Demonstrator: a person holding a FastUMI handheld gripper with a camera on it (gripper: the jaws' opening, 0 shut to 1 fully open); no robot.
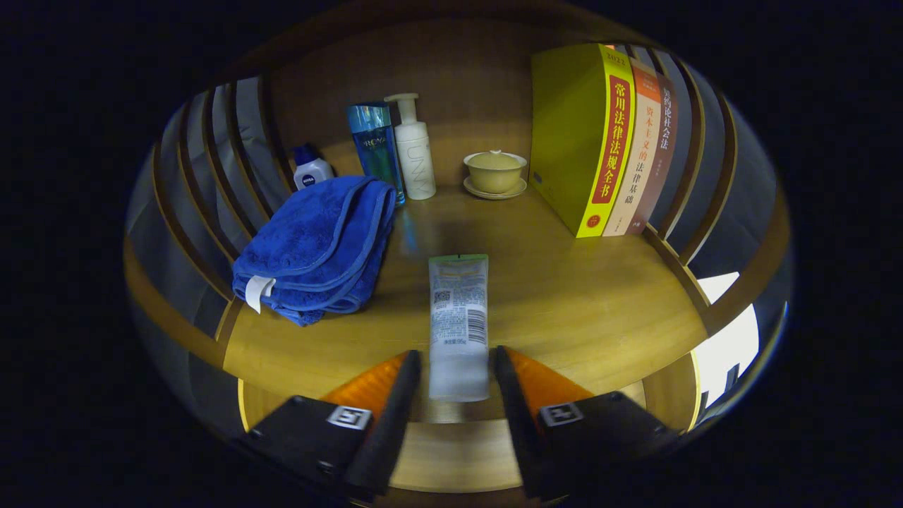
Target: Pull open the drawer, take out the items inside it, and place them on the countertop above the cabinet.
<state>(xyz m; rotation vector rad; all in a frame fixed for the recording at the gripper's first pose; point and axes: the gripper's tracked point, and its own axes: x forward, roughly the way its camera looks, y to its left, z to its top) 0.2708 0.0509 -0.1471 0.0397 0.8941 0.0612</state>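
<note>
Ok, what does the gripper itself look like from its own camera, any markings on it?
The gripper has two flat, wedge-shaped fingers that taper forward. Each is mounted on a black block at its base, and each block carries a small square black-and-white marker on top. No cables or sleeve are visible.

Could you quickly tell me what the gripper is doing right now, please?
Gripper: fingers parted with the tube between them, small gaps visible on both sides, so it is open, not gripping.
</note>
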